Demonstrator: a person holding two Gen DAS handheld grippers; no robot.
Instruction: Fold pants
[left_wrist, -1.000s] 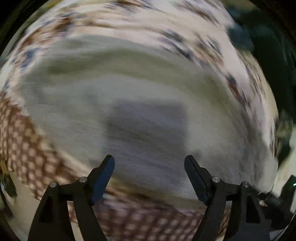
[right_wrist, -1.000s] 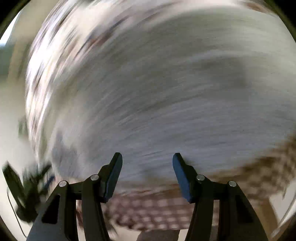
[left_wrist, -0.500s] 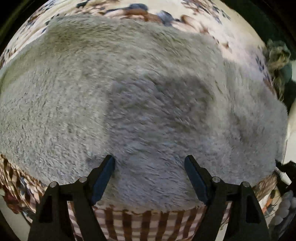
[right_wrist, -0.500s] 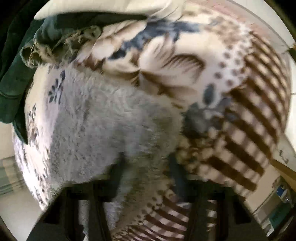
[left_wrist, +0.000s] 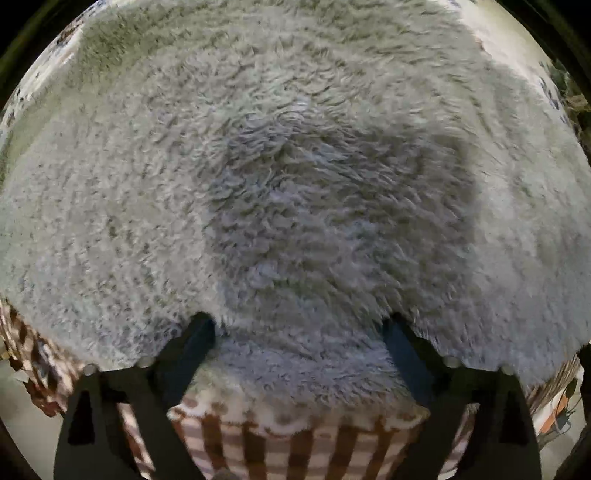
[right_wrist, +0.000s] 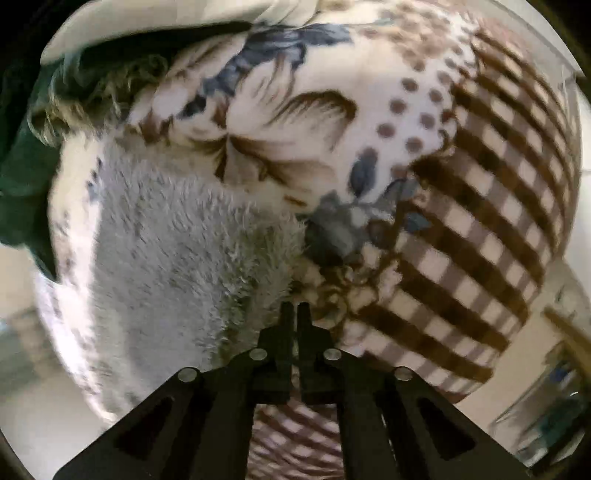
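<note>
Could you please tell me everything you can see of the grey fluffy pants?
The grey fluffy pants look like thick, shaggy fleece, plain grey with no print. They lie spread on a patterned blanket with brown checks and flowers. The left gripper points down with its jaws opening, tips sunk in the pile. The right gripper is shut at the pants' corner edge; whether it pinches fabric cannot be told.

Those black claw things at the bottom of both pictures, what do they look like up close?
Both are matte black, angular frames with triangular cut-outs and small round silver pins at the joints. The left gripper ends in two flat fingers with dark blue pads on their inner faces. The right gripper has two narrow black fingers. No cables, markings, hands or sleeves show in either view.
</note>
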